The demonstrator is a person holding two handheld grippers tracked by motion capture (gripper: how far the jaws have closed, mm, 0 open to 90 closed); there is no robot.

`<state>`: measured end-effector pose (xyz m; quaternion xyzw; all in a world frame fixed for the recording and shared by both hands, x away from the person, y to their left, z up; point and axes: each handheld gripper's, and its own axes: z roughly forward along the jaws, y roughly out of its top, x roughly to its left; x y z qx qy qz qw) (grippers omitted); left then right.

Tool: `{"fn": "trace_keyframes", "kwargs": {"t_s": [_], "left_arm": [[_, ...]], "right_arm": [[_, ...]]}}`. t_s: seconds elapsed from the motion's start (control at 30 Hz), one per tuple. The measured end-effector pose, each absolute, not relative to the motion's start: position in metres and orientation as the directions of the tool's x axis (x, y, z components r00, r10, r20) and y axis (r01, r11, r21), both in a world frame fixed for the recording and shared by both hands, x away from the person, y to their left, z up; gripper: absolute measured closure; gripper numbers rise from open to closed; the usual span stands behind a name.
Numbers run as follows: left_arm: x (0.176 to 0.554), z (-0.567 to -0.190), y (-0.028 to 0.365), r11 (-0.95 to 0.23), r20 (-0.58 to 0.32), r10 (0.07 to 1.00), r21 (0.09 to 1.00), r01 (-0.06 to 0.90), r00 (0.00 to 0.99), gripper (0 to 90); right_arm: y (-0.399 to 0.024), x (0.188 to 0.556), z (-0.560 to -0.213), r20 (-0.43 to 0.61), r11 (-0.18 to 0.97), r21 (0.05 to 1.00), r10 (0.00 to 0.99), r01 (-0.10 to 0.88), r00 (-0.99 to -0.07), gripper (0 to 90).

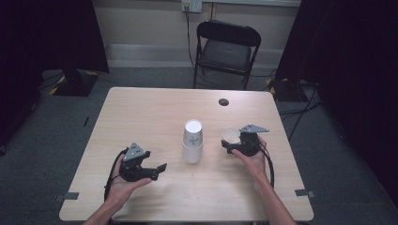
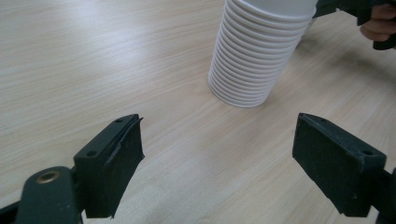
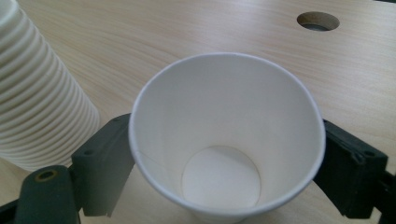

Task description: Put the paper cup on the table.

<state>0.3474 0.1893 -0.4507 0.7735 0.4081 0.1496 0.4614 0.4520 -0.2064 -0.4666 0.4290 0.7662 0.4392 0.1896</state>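
High view, cup stack (image 1: 193, 140) blue print unreadable, left gripper (image 1: 159, 169) agape, right gripper (image 1: 231, 143) clasping paper cup (image 1: 229, 135).

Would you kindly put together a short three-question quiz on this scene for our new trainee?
1. True or false: the right gripper holds a single paper cup.
2. The stack of cups stands: A) on the chair B) mid-table, between the grippers C) over the cable hole.
3. Fill in: the left gripper has its jaws ____ and grips nothing.

Key: 1 true; 2 B; 3 open.
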Motion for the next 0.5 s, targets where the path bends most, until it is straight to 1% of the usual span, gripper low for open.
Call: {"fn": "trace_keyframes", "kwargs": {"t_s": [0.17, 0.5], "left_arm": [[0.348, -0.451, 0.188, -0.244, -0.139, 0.776, 0.834, 0.496, 0.615, 15.9], [0.347, -0.452, 0.189, -0.247, -0.134, 0.779, 0.832, 0.496, 0.612, 15.9]], "right_arm": [[-0.210, 0.449, -0.460, 0.107, 0.208, 0.846, 0.836, 0.491, -0.538, 14.4], [-0.223, 0.430, -0.453, 0.149, 0.173, 0.850, 0.827, 0.497, -0.542, 14.4]]}}
